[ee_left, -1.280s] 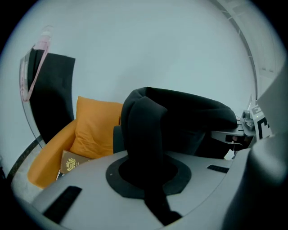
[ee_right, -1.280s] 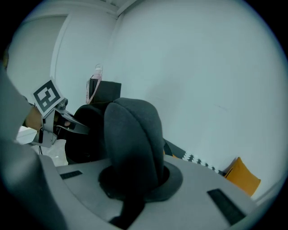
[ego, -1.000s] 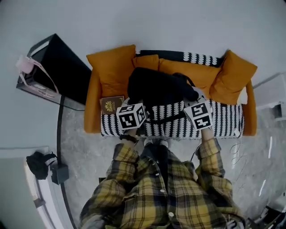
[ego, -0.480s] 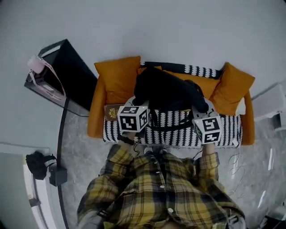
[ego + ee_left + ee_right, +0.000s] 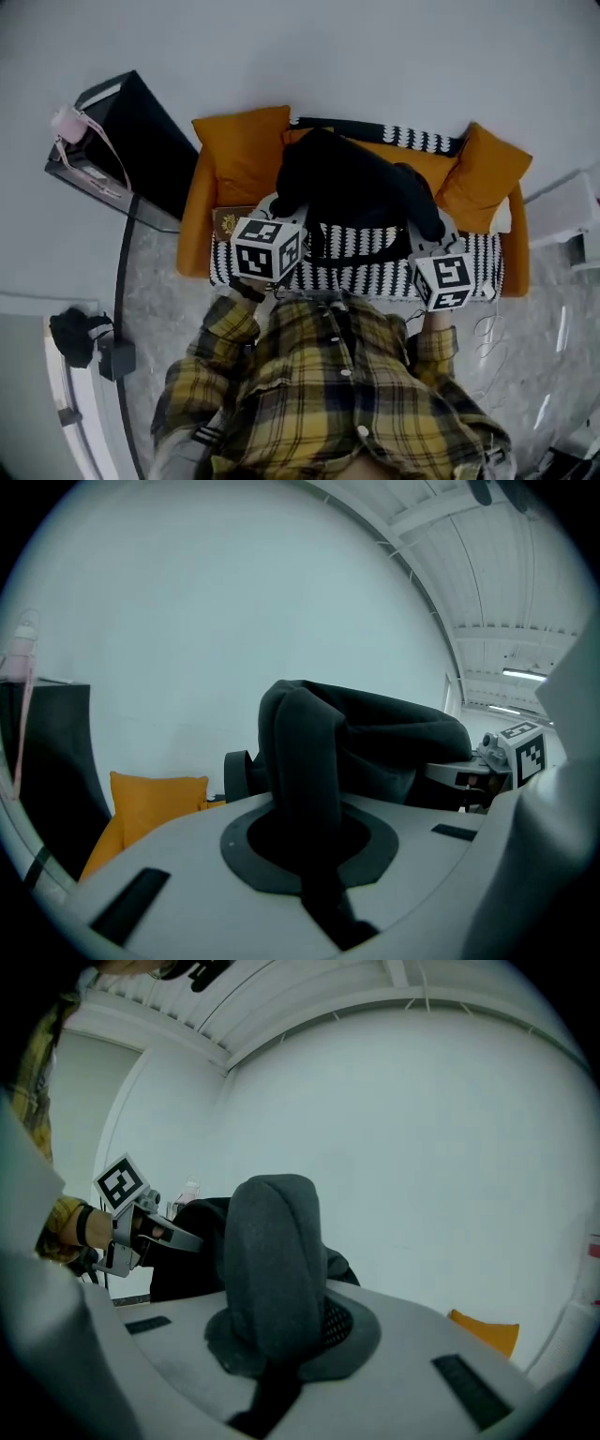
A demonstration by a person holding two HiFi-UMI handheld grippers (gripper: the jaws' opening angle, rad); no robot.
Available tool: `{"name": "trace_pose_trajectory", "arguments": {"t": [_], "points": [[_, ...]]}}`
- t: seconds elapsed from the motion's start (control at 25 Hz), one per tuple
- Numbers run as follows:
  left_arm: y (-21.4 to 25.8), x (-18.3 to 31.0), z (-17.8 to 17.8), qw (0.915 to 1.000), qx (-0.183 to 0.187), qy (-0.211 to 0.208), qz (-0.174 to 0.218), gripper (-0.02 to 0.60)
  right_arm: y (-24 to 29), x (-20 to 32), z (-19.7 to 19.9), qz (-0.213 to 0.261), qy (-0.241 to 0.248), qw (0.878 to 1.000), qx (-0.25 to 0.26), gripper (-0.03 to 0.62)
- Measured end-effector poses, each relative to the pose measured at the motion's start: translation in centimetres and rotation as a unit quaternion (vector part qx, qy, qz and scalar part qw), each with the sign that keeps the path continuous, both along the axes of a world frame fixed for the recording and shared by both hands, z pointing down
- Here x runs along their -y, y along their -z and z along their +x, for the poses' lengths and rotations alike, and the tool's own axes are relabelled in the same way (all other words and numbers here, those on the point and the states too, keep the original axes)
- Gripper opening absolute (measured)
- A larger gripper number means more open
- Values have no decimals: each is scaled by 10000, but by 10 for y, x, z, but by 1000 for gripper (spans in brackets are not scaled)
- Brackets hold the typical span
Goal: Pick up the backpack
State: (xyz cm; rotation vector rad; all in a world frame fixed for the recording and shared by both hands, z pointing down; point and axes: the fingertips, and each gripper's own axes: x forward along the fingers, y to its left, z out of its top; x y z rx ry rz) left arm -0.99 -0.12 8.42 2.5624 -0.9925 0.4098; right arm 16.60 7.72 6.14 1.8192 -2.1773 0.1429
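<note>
2 straps clamped | left hand-held gripper: backpack strap | right hand-held gripper: other strap (over sofa)

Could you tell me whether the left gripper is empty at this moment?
No, in the left gripper view the left gripper is shut on a dark strap of the backpack.

Black backpack over striped sofa, orange cushions, person in plaid shirt
</note>
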Motion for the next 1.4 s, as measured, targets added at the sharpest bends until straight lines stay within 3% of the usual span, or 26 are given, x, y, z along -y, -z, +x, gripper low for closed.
{"name": "trace_pose_trajectory", "arguments": {"t": [0.4, 1.4], "points": [[1, -9, -10, 9999, 73, 48, 82, 34, 1, -10, -12, 37, 191, 9998, 8, 26], [-15, -25, -27, 9997, 110, 181, -155, 34, -10, -23, -31, -205, 330, 9992, 130, 26]]}}
